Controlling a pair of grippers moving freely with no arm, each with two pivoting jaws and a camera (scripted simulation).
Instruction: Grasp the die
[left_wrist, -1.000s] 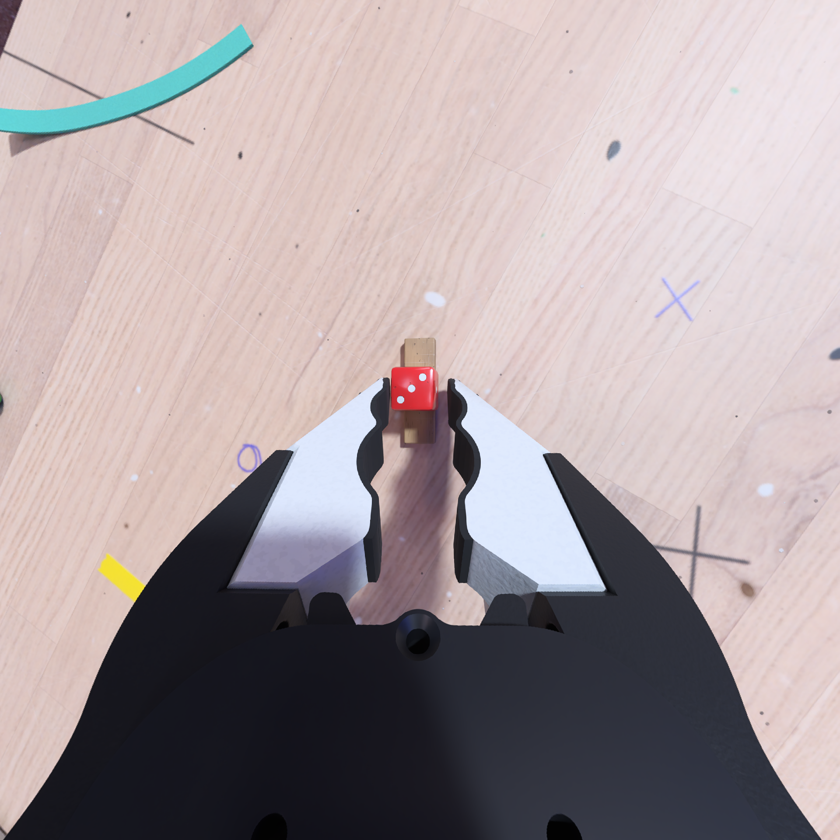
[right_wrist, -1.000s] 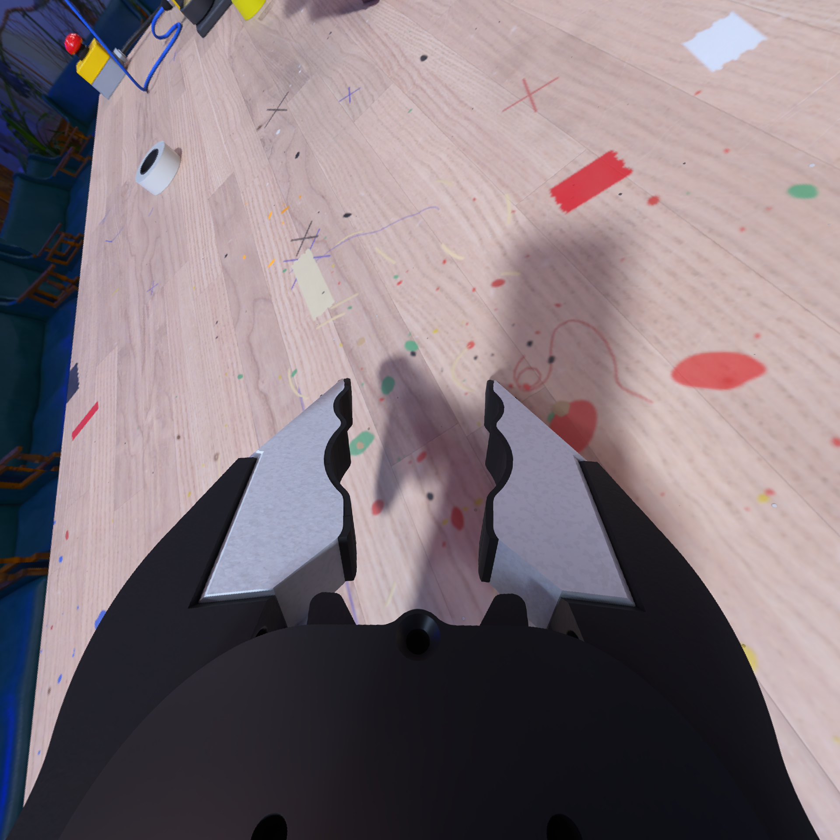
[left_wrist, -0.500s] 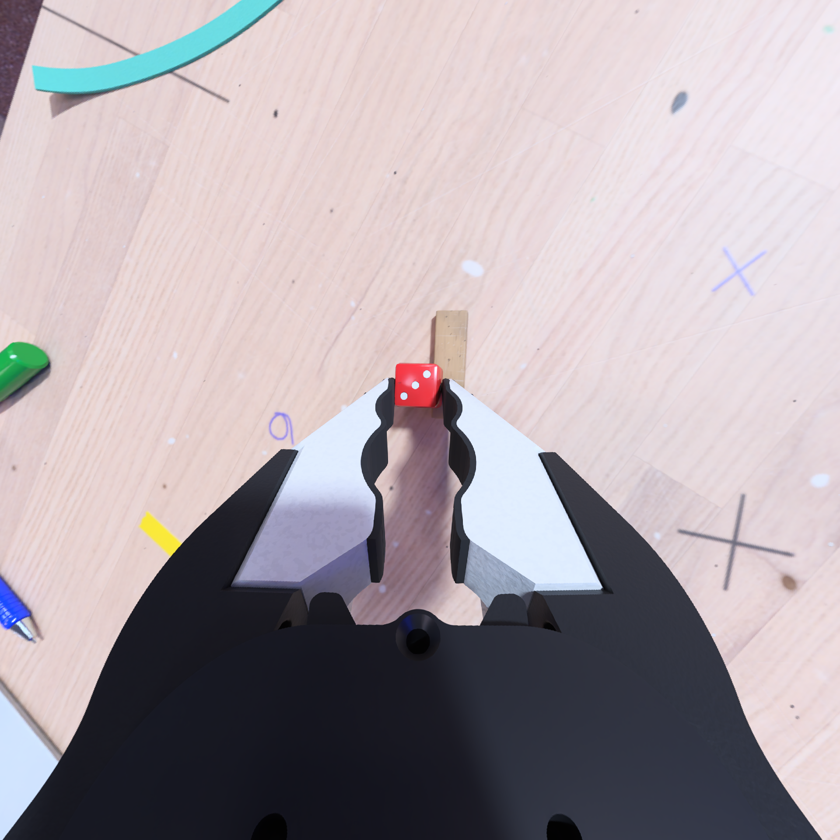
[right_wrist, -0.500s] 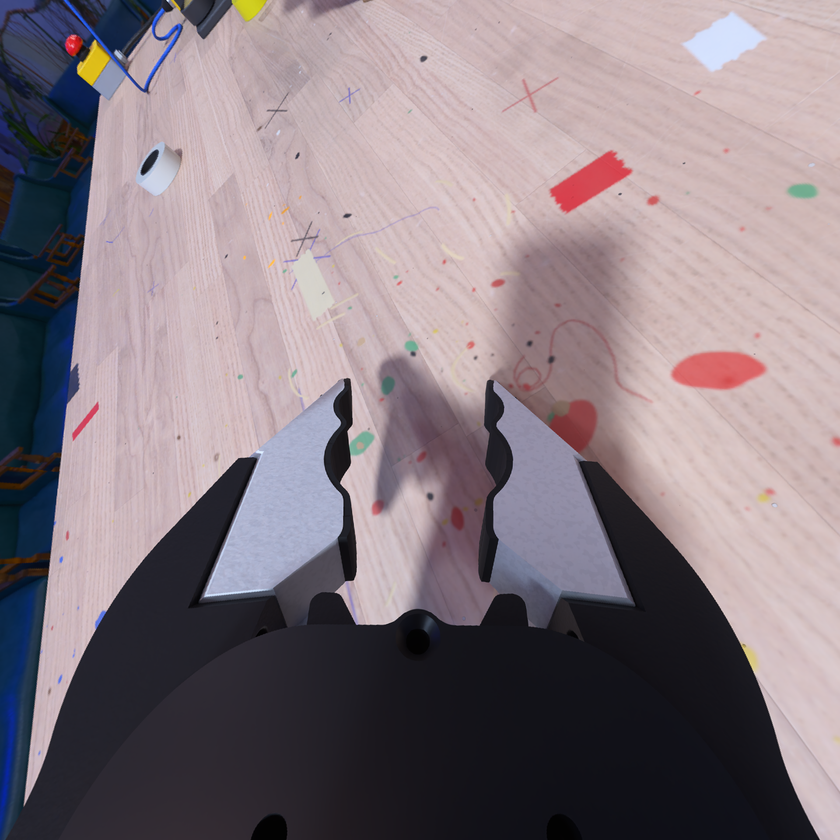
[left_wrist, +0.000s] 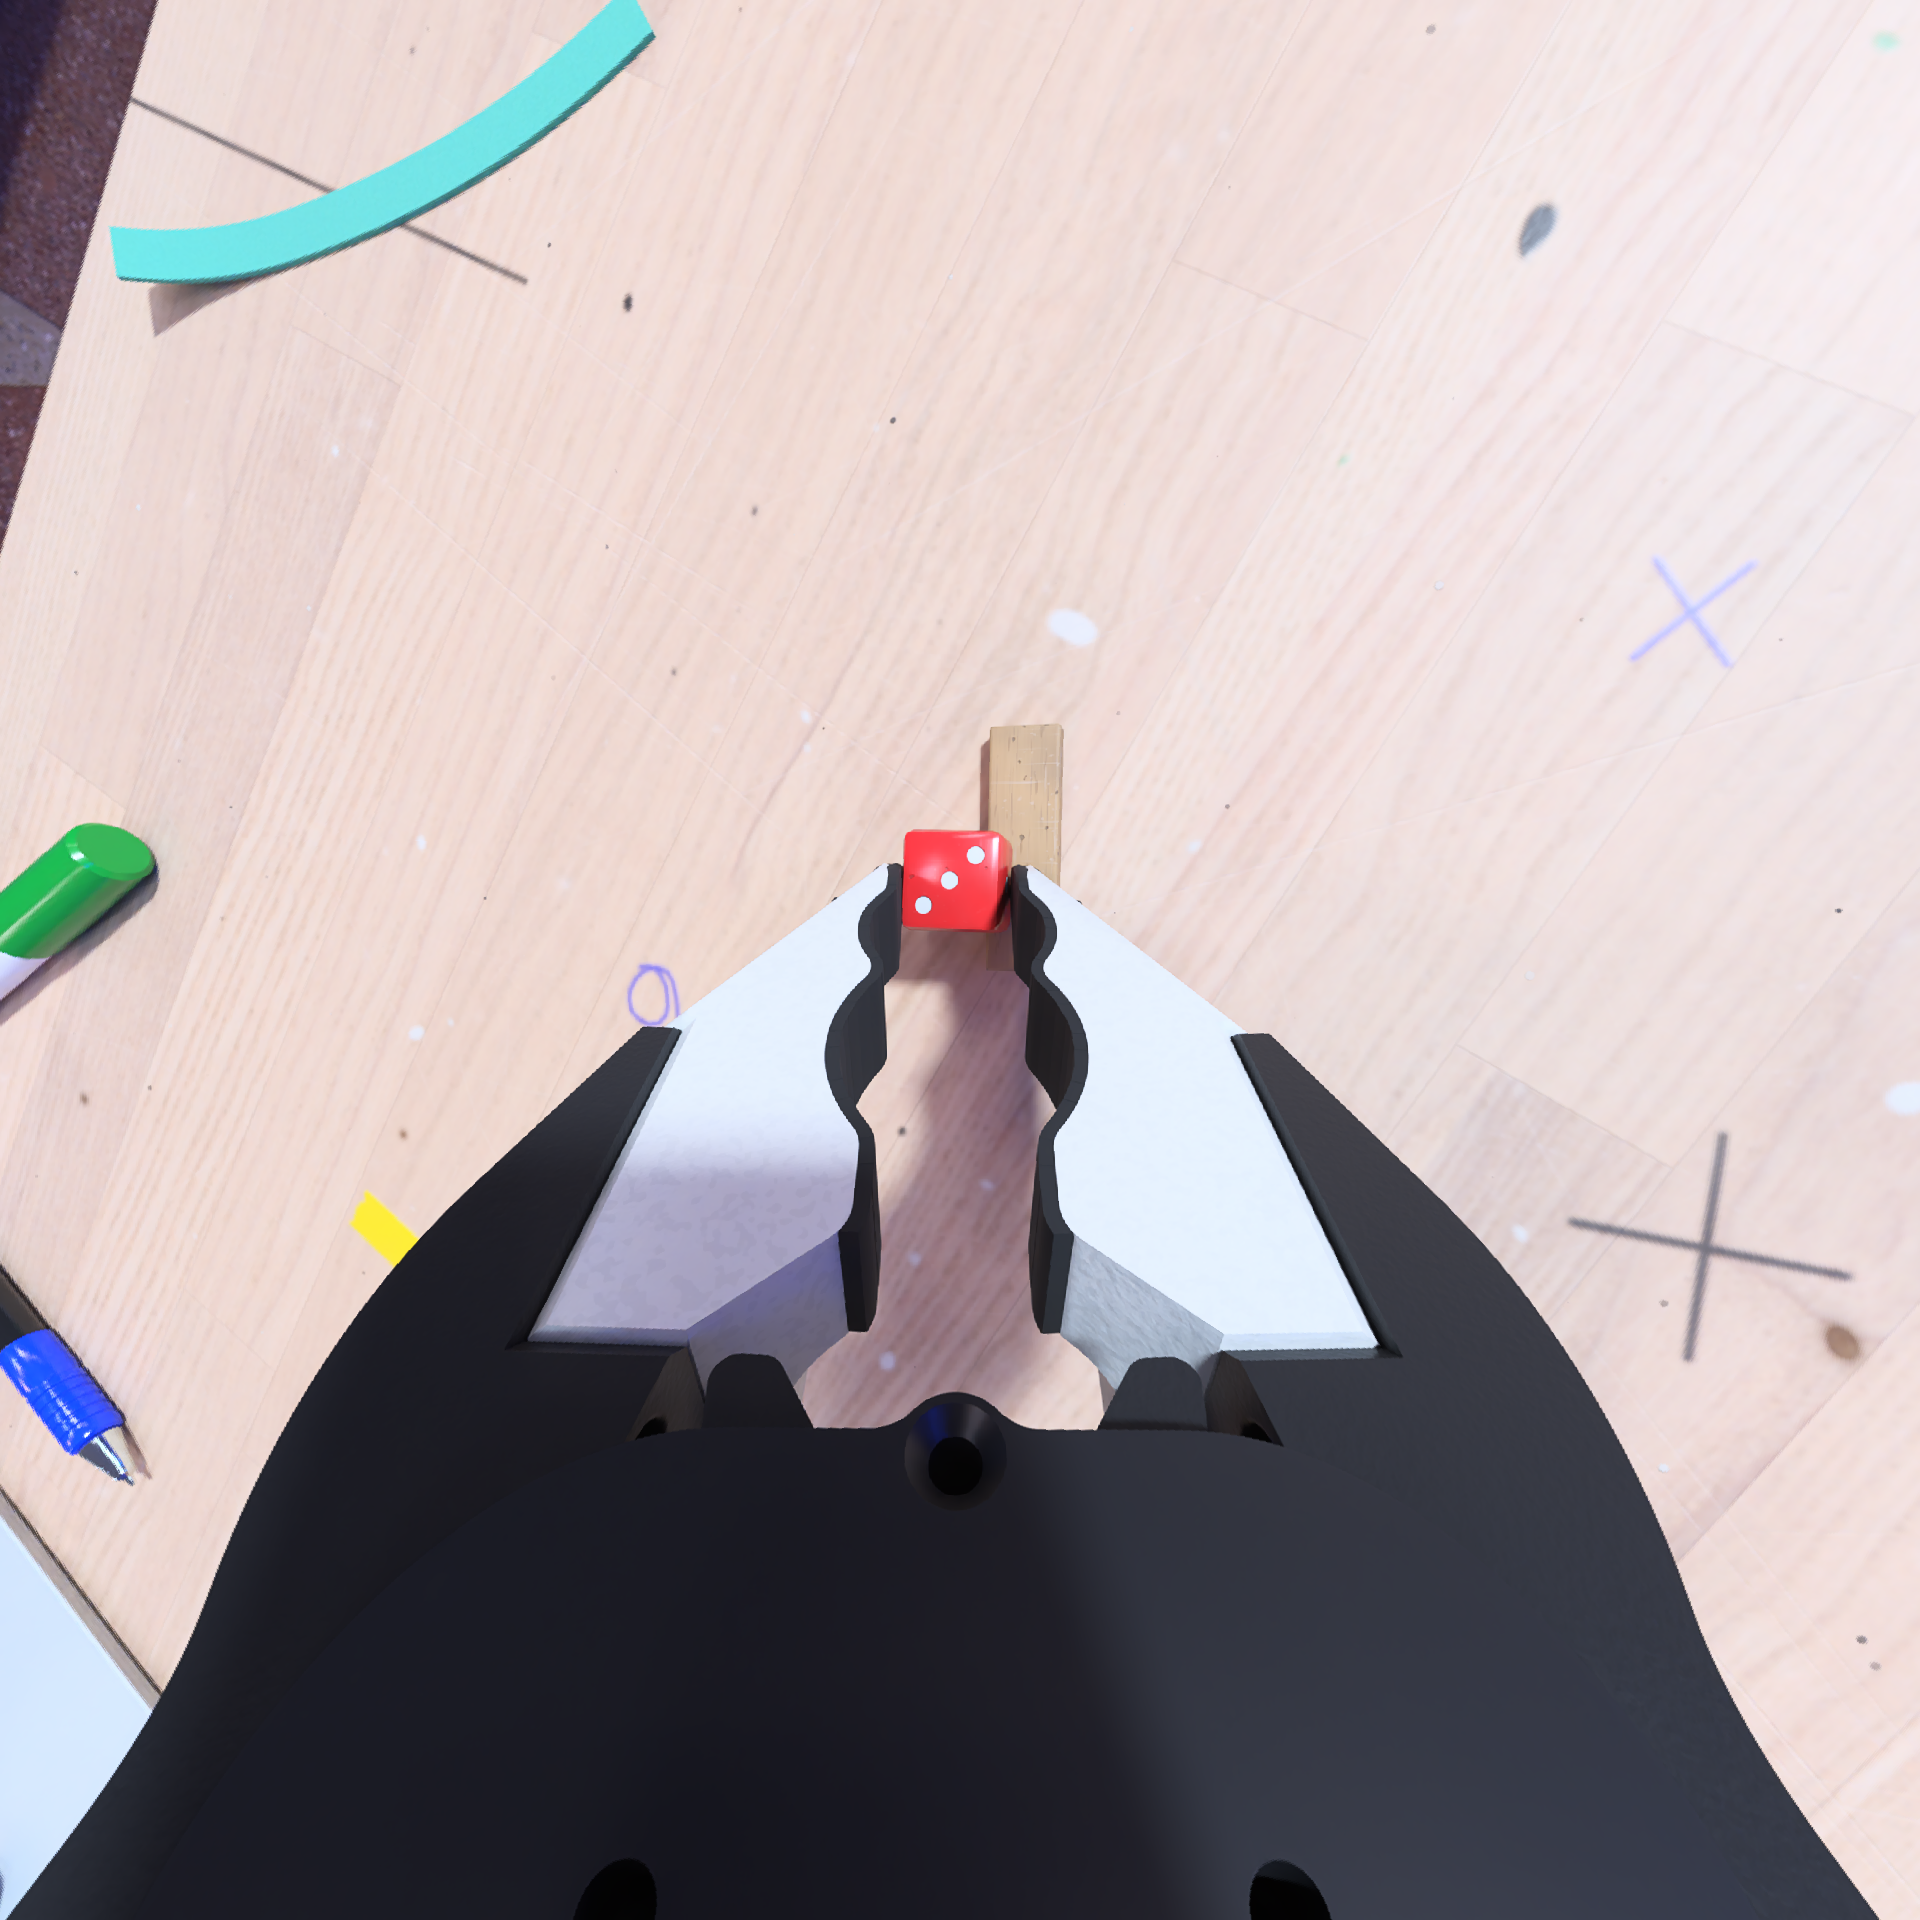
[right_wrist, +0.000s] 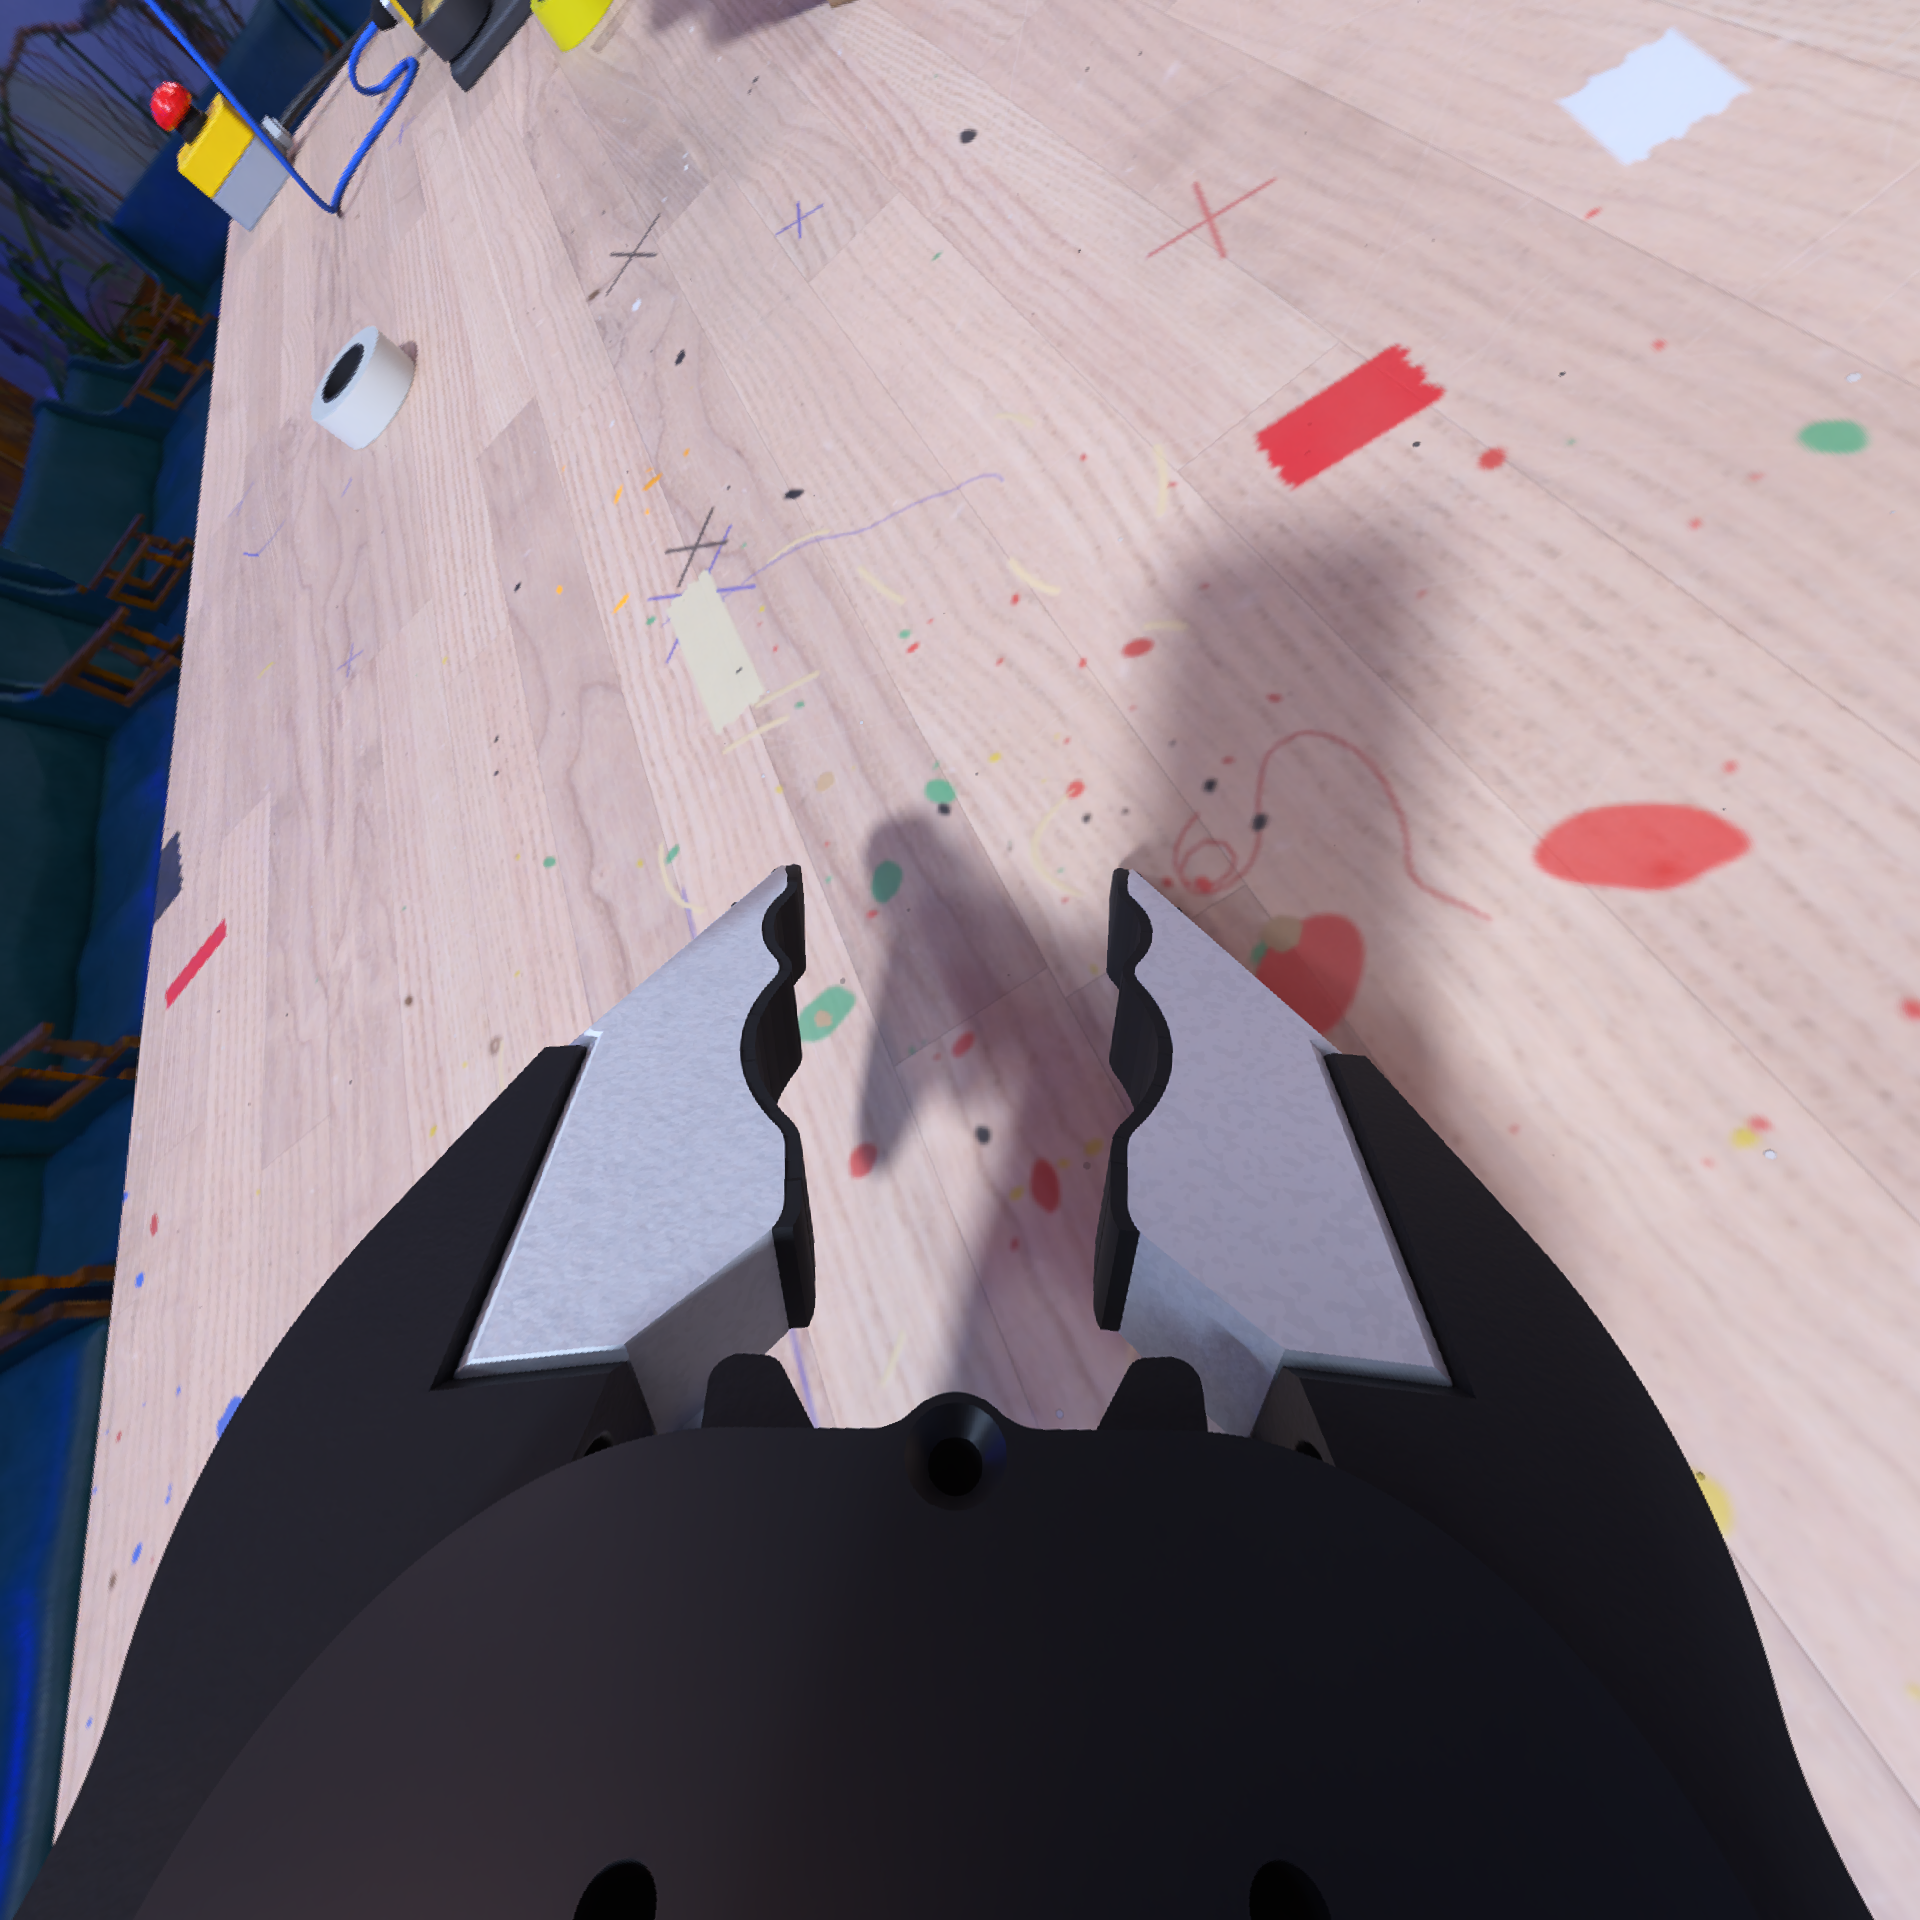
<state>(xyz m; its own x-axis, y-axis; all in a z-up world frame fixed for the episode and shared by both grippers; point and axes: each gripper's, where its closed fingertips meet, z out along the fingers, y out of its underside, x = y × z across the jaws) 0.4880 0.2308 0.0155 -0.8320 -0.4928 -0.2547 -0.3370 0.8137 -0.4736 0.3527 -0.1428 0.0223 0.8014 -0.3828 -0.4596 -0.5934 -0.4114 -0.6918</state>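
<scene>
In the left wrist view, at the far left edge of the pale wooden table (left_wrist: 1351, 436), a green-capped marker (left_wrist: 68, 894) lies above a blue pen (left_wrist: 62, 1387), with a white sheet's corner (left_wrist: 52, 1704) below them. A curved teal strip (left_wrist: 395, 171) arcs across the upper left. Near the middle, the left gripper (left_wrist: 954, 896) has its jaws clamped on the red die (left_wrist: 954, 881), which sits right at the fingertips with a three-pip face showing. The die appears lifted off the table, though the angle makes that hard to confirm. Just behind it, a small tan wooden strip (left_wrist: 1027, 800) lies flat. To the right are a purple cross (left_wrist: 1694, 613) and a dark cross (left_wrist: 1709, 1247) drawn on the wood.

In the right wrist view, a yellow and grey box with a red button (right_wrist: 223, 156) sits at the far left corner, with a white tape roll (right_wrist: 362, 387) nearer. The right gripper (right_wrist: 956, 904) hangs over paint-speckled wood, jaws apart and holding nothing. A red tape patch (right_wrist: 1345, 414) and a white paper scrap (right_wrist: 1652, 96) lie to the right.
</scene>
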